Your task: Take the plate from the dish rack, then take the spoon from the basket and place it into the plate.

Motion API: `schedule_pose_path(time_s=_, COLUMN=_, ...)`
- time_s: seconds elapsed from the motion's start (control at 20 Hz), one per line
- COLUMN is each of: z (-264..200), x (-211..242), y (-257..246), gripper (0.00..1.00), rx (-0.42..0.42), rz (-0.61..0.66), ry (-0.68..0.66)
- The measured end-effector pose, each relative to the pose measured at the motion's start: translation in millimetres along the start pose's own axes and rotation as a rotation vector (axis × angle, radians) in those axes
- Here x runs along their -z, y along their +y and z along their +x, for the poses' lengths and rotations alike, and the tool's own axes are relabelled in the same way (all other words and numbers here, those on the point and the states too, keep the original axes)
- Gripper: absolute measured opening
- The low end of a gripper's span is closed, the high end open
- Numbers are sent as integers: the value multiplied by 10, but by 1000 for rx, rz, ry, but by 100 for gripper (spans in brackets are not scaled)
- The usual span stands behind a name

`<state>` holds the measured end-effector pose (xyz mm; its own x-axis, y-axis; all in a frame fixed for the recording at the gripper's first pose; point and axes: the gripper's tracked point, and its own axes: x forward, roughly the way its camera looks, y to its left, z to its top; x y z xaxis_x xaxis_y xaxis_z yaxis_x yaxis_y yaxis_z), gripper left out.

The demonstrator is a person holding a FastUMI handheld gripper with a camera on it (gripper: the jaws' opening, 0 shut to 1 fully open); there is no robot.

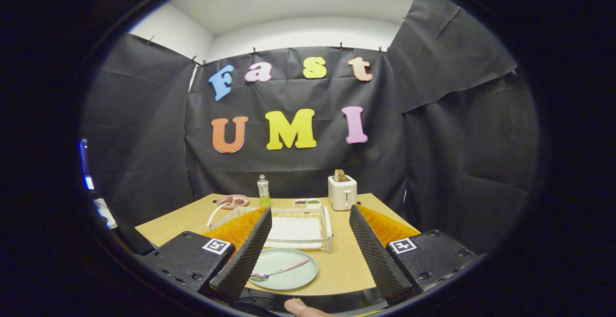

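Note:
A pale green plate (284,268) lies flat on the wooden table (346,264), close to its near edge and just in front of the dish rack. Across the plate rests a spoon (279,272), its metal bowl toward the left finger and its pink handle pointing right and away. My gripper (308,254) hovers above the table's near edge, open wide with nothing between its fingers. The left finger (243,259) overlaps the plate's left rim; the right finger (373,254) stands well clear of it. The white dish rack (298,230) sits just beyond the plate.
Toward the back of the table stand a dish soap bottle (263,190), a white toaster (342,192) holding bread, a pink divided plate (232,201) and a small tray of compartments (307,203). A white basket (219,216) lies partly hidden behind the left finger. A hand (303,308) shows under the gripper.

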<state>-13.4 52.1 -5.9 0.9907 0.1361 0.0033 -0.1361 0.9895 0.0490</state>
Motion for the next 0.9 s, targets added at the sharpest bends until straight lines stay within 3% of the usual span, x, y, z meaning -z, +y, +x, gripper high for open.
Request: schedule_pose_path(time_s=0.9, z=35, x=123, y=63, gripper=100, rx=-9, rz=-27, ry=26)
